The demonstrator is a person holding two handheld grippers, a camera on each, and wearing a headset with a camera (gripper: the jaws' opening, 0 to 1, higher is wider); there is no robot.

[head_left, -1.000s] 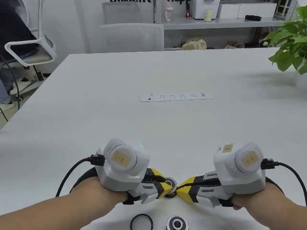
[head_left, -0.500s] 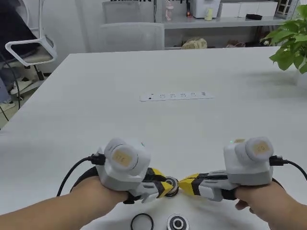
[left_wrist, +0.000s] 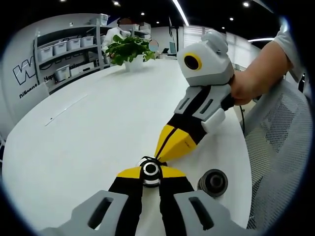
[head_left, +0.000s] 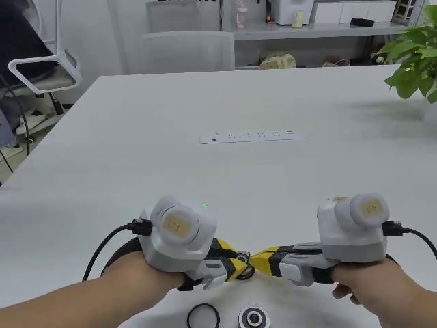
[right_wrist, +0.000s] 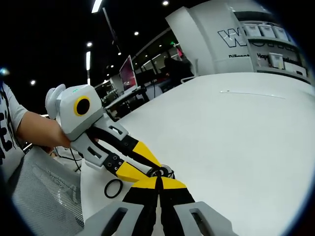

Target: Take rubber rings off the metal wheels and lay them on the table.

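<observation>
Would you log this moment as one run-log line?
left hand-held gripper: shut on metal wheel | right hand-held gripper: shut on rubber ring | table: loose ring, bare wheel

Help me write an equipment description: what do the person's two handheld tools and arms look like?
The left tool and right tool match: rounded white-grey housings with tan stickers, black jaws ending in pointed yellow tips, and a black cable from each. The person wears a short light sleeve.

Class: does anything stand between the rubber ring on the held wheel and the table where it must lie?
Nothing visible blocks it. A loose rubber ring and bare wheel lie nearer the person; table beyond is bare.
</observation>
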